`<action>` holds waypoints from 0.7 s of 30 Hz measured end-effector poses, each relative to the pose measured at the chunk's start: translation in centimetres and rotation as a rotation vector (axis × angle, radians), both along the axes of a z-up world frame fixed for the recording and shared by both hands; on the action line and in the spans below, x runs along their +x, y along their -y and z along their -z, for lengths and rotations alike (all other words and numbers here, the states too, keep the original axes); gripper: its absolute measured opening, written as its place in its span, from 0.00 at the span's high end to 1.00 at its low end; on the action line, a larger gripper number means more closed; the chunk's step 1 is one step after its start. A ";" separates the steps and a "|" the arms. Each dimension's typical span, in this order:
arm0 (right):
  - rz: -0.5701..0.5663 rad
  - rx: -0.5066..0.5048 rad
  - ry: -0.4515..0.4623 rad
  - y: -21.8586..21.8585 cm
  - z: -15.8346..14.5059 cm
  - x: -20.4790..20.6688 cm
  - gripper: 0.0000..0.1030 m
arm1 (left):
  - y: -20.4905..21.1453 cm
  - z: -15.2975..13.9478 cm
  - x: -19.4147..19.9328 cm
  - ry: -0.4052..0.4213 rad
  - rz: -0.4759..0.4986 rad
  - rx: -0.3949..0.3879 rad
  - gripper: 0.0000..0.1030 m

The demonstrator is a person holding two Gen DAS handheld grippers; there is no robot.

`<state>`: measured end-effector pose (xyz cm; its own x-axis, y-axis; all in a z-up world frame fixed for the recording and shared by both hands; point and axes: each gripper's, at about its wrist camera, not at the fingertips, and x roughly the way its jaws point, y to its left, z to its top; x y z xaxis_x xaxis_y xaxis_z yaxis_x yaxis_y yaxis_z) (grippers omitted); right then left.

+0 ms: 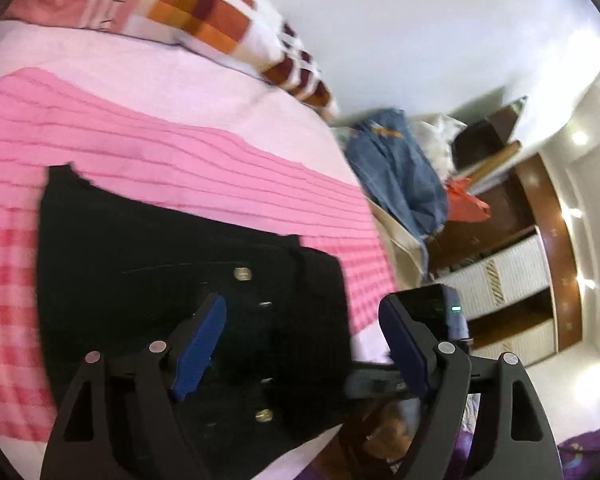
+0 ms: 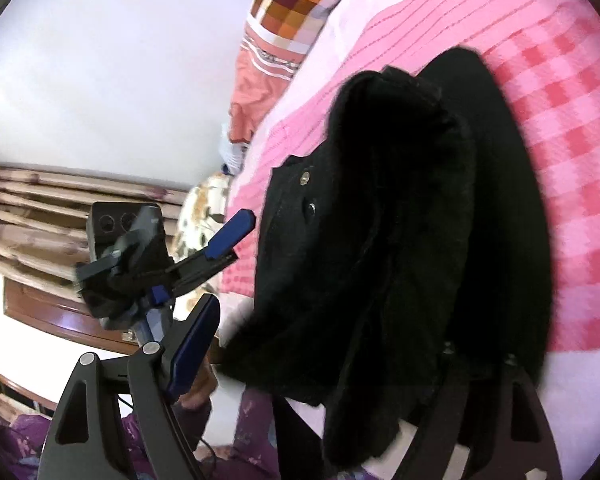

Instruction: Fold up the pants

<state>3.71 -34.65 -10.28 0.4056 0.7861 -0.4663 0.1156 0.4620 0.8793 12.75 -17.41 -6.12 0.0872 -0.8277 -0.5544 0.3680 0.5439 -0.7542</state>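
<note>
Jaws, left: left gripper (image 1: 302,344) stands released, blue pads (image 1: 200,344) well apart over the waist end of the pants; no cloth pinched between them.
Jaws, right: right gripper (image 2: 340,364) stands wide; near blue pad (image 2: 192,348) is clear, the far finger is hidden behind black cloth, so contact there cannot be told. No clamp on the cloth is visible.
Pants: black pants (image 1: 172,264) lie on the bed, on the pink blanket. Left wrist view shows them flat, with metal buttons (image 1: 242,273) near the waist. Right wrist view shows them (image 2: 400,220) doubled over, a thick fold humped on top of a flatter layer.
Bed surface: pink blanket (image 1: 180,152), ribbed stripes in one part, red-pink checks (image 2: 560,140) in another; pale pink sheet (image 1: 100,48) beyond it.
Pillows: checked orange, brown and white pillow (image 1: 220,4) at the head of the bed; a salmon one (image 1: 44,4) beside it bears dark lettering, too blurred to read.
Beside the bed: blue denim garment (image 1: 396,168) heaped off the bed's far edge, an orange-red cloth (image 1: 468,200) and white bundle next to it.
Room: dark wood wardrobe with white panels (image 1: 500,276); curtain (image 2: 32,216) in the right wrist view.
In the way: left gripper (image 2: 140,248) shows in the right wrist view just off the pants' waist edge; the fold of black cloth blocks sight of the right gripper's far side.
Person: purple patterned clothing (image 2: 256,432) at the lower edge.
</note>
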 end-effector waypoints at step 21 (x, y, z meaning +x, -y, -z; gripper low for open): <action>-0.047 -0.348 0.147 -0.9 -4.1 2.6 0.85 | 0.7 1.9 -2.7 0.213 -0.043 0.334 0.23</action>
<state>6.28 -33.79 -6.19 0.4552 0.6105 -0.6481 -0.0286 0.7375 0.6747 10.01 -18.09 -8.06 0.2601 -0.5982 -0.7579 0.4686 0.7645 -0.4427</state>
